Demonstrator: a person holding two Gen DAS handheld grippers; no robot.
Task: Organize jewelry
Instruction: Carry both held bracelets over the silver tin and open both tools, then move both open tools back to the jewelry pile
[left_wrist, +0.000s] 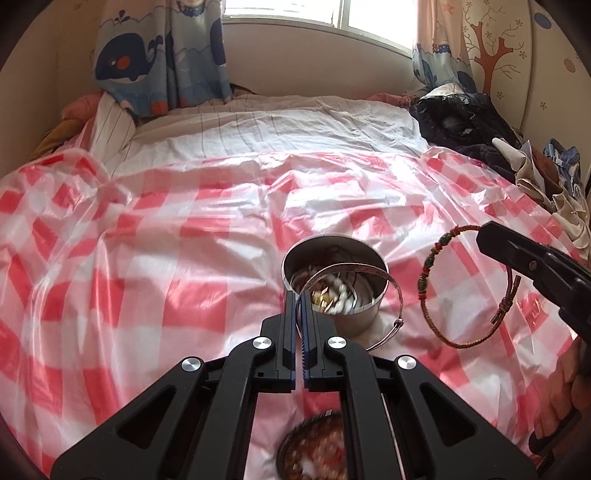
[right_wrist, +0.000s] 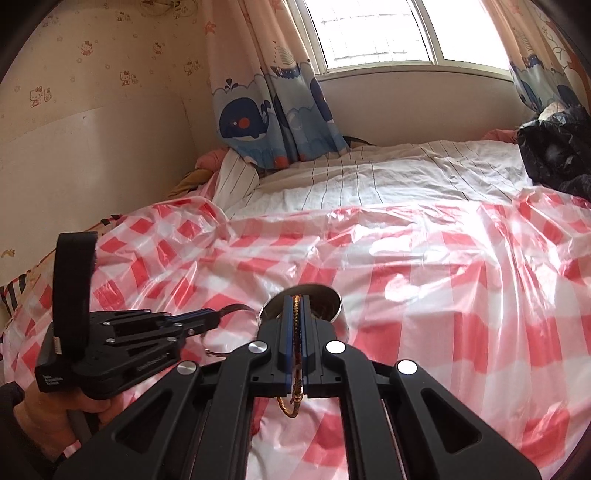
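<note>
A steel cup (left_wrist: 364, 314) stands on the red-checked plastic sheet and holds pearl and gold jewelry. My left gripper (left_wrist: 298, 297) is shut on a silver bangle (left_wrist: 391, 288), which hangs over the cup's near rim. My right gripper (right_wrist: 296, 301) is shut on a braided beaded cord bracelet (right_wrist: 295, 314). In the left wrist view this bracelet (left_wrist: 428, 262) hangs from the right gripper (left_wrist: 484, 234) in the air, right of the cup. In the right wrist view the cup (right_wrist: 341, 314) sits just behind the fingers, and the left gripper (right_wrist: 212, 317) with the bangle (right_wrist: 236, 308) is to its left.
A round woven tray (left_wrist: 314, 450) with beads lies under my left gripper. The plastic sheet (left_wrist: 166, 258) covers a bed with a striped white quilt (left_wrist: 277, 125). Dark clothes (left_wrist: 465, 122) pile at the right edge. Whale curtains (right_wrist: 273, 110) and a window stand behind.
</note>
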